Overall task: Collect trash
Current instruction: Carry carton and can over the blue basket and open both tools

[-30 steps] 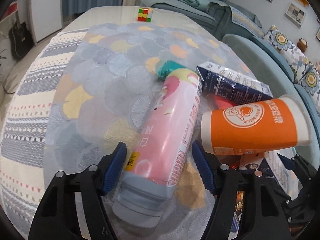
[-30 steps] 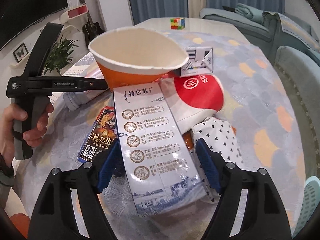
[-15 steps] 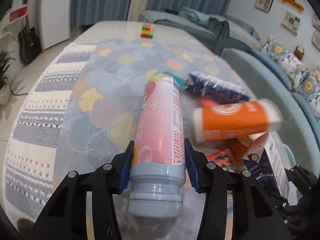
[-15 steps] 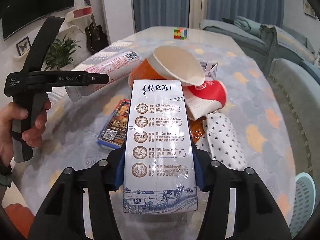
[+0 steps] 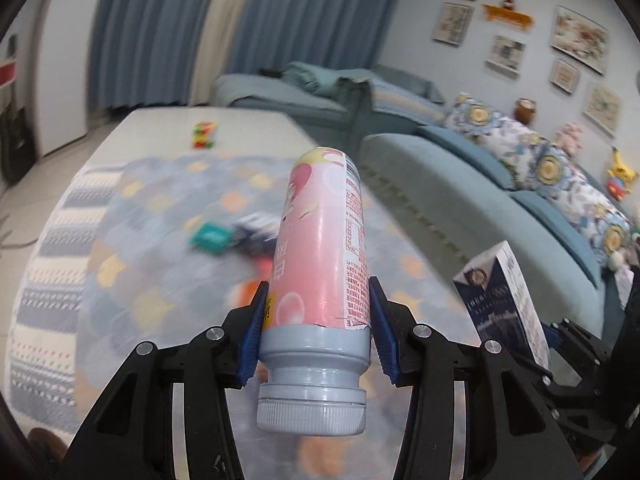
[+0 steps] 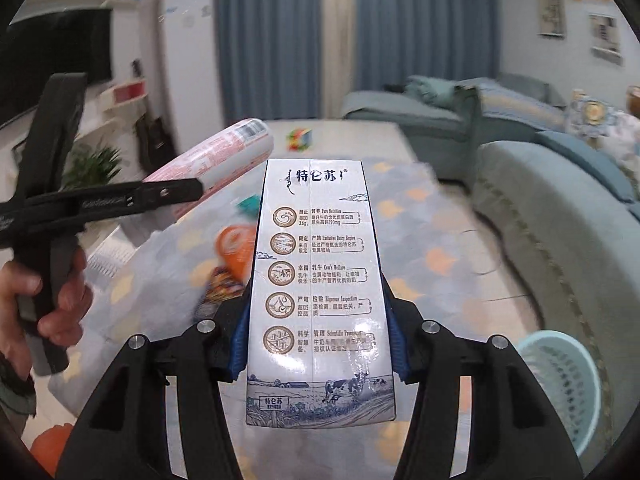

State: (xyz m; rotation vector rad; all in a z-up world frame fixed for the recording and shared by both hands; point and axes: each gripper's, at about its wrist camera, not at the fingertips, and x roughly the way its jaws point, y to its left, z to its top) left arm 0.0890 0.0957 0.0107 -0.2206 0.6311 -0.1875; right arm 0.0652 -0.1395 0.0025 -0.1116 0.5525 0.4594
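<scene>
My left gripper [image 5: 316, 312] is shut on a pink bottle [image 5: 320, 248] with a grey cap and holds it lifted above the table. My right gripper [image 6: 316, 332] is shut on a white milk carton [image 6: 316, 264] and holds it raised too. The carton also shows at the right of the left wrist view [image 5: 500, 296], and the bottle at the left of the right wrist view [image 6: 216, 160]. More trash lies blurred on the patterned tablecloth [image 5: 160, 240]: an orange cup [image 6: 234, 248], a teal packet [image 5: 210, 238] and a dark carton [image 5: 256, 232].
A pale blue mesh basket [image 6: 560, 380] stands on the floor at the lower right of the right wrist view. A coloured cube [image 5: 204, 134] sits at the table's far end. Blue sofas [image 5: 460, 200] run along the right.
Both grippers closed on their items and lifted them off the table. The orange cup rolled off and now lies lower on the table among the other trash.
</scene>
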